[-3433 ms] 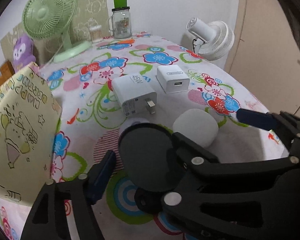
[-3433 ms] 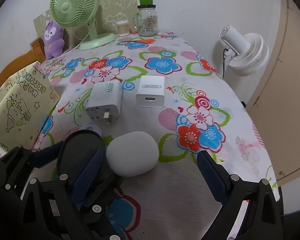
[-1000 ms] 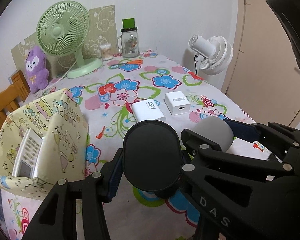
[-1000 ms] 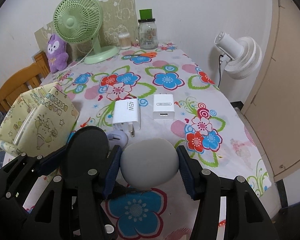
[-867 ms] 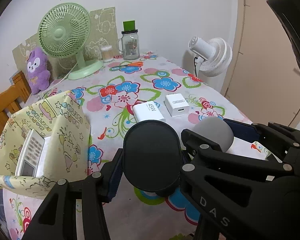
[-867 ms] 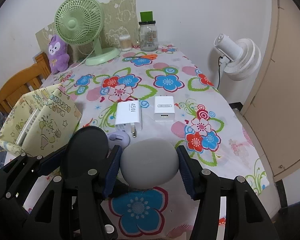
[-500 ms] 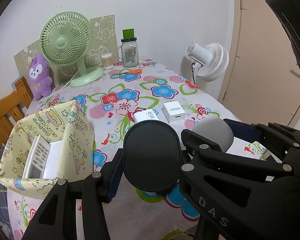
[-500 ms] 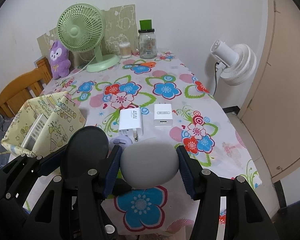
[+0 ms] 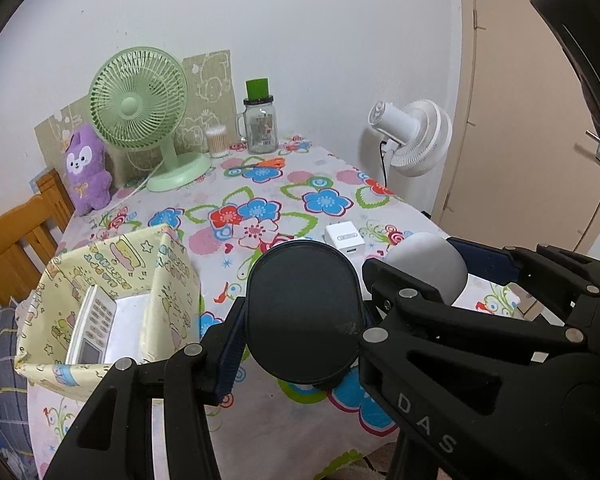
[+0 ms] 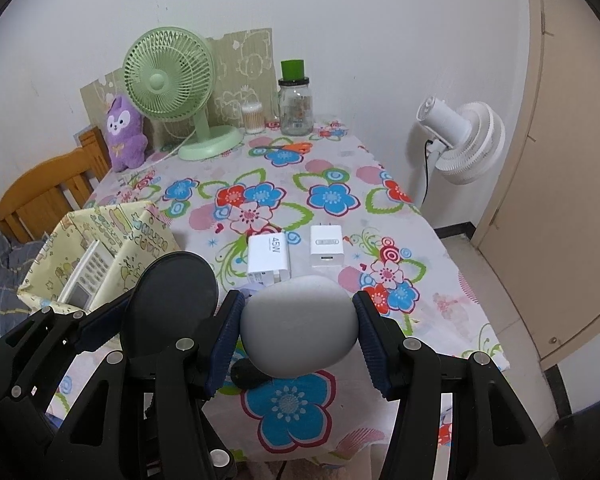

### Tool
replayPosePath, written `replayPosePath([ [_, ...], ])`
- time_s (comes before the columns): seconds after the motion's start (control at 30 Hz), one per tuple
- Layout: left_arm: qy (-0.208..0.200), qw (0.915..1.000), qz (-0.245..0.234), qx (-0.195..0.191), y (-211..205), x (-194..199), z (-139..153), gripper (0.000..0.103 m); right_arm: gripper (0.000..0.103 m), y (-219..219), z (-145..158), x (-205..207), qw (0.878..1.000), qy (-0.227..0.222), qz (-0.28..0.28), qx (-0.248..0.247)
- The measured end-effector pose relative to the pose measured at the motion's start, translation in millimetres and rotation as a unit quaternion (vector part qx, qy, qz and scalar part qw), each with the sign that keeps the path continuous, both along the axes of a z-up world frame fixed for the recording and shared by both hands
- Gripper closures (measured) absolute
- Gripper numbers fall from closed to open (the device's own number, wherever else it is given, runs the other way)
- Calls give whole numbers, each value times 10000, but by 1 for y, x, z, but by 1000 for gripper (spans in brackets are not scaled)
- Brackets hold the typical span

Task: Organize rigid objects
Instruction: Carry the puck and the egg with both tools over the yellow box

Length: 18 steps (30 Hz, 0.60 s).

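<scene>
My left gripper is shut on a black oval case, held well above the floral table; it also shows in the right wrist view. My right gripper is shut on a white rounded case, also lifted; it shows in the left wrist view. Two white chargers lie on the cloth: a 45W one and a smaller one. A yellow patterned box at the left holds a white remote.
A green desk fan, purple plush, glass jar and cotton-swab tub stand at the table's far end. A white floor fan stands right of the table. A wooden chair is at the left.
Both grippers have closed on their cases and lifted them up and back from the table. The box with the remote has come into view.
</scene>
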<state>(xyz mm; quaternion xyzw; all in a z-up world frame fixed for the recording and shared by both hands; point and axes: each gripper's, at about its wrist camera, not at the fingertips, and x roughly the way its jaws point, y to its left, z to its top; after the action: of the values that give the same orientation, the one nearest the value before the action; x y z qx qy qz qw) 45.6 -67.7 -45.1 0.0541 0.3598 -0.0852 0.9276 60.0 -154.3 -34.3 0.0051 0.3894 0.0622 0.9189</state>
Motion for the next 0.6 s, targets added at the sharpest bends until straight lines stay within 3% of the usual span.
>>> replayPosePath([
  [0.6, -156, 9999, 38, 12, 23, -1, 23, 47, 44, 23, 25, -2, 9998, -146, 95, -5],
])
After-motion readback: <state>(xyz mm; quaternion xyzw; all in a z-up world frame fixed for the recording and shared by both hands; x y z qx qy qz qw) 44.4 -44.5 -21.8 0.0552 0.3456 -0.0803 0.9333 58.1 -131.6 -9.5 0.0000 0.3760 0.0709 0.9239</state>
